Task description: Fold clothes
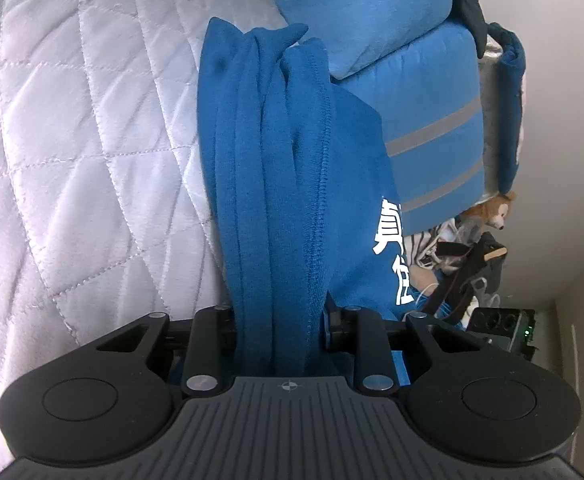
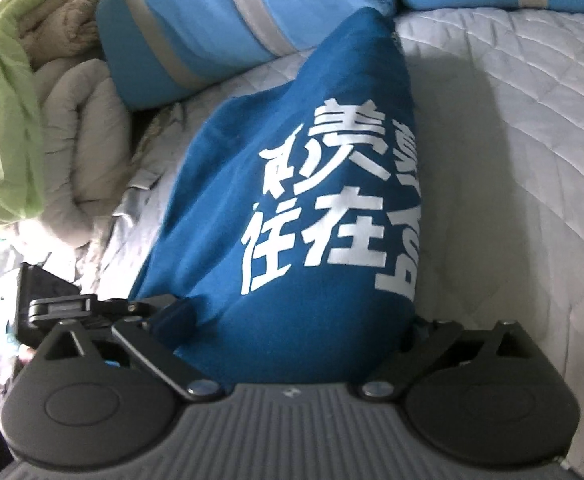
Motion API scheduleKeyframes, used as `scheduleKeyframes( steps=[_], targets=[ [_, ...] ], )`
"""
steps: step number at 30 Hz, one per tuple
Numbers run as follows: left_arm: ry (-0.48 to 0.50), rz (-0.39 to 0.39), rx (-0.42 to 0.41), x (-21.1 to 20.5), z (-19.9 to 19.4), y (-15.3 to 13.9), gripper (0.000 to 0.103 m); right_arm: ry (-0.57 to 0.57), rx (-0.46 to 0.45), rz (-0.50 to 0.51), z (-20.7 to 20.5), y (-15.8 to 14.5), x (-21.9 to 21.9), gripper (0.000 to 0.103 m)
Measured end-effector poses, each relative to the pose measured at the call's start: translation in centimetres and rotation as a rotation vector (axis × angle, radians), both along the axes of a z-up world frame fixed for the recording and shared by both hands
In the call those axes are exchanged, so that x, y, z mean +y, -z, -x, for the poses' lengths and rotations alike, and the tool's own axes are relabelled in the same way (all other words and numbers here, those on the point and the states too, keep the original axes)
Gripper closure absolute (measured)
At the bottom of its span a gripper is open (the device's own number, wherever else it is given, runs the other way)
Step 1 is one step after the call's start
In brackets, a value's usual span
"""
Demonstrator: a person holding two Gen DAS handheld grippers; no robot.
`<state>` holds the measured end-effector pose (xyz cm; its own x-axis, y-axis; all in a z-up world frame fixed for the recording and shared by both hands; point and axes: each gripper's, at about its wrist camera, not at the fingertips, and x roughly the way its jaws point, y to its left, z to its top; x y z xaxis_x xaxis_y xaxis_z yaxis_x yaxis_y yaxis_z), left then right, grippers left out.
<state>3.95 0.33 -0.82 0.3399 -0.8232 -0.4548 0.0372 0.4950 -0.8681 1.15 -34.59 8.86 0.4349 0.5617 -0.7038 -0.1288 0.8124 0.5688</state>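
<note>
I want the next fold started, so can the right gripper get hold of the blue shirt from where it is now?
Probably yes. The right gripper has its jaws spread wide, and the blue shirt already bulges between them with nothing in front. The left gripper is clamped on another bunched part.

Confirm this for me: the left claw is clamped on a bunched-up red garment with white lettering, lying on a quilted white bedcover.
One detail is off: the garment is blue, not red. The left wrist view shows the left claw clamped on its bunched folds, with the white lettering at its side and the quilted white bedcover beneath. The right wrist view shows the same blue cloth.
</note>
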Motion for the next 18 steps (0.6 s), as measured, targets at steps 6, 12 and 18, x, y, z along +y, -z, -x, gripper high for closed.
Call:
scheduleKeyframes(
  steps=[6,12,18],
  targets=[
    [-0.002,0.003,0.006,0.0,0.0,0.1,0.075,0.035,0.046,-0.095,-1.6,0.9,-1.5,0.000],
    [-0.006,0.007,0.013,0.0,0.0,0.1,0.075,0.137,0.019,-0.201,-5.1,2.5,-3.9,0.000],
    [-0.011,0.016,0.021,0.0,0.0,0.3,0.075,0.165,0.026,-0.375,-10.0,4.5,-5.5,0.000]
  ],
)
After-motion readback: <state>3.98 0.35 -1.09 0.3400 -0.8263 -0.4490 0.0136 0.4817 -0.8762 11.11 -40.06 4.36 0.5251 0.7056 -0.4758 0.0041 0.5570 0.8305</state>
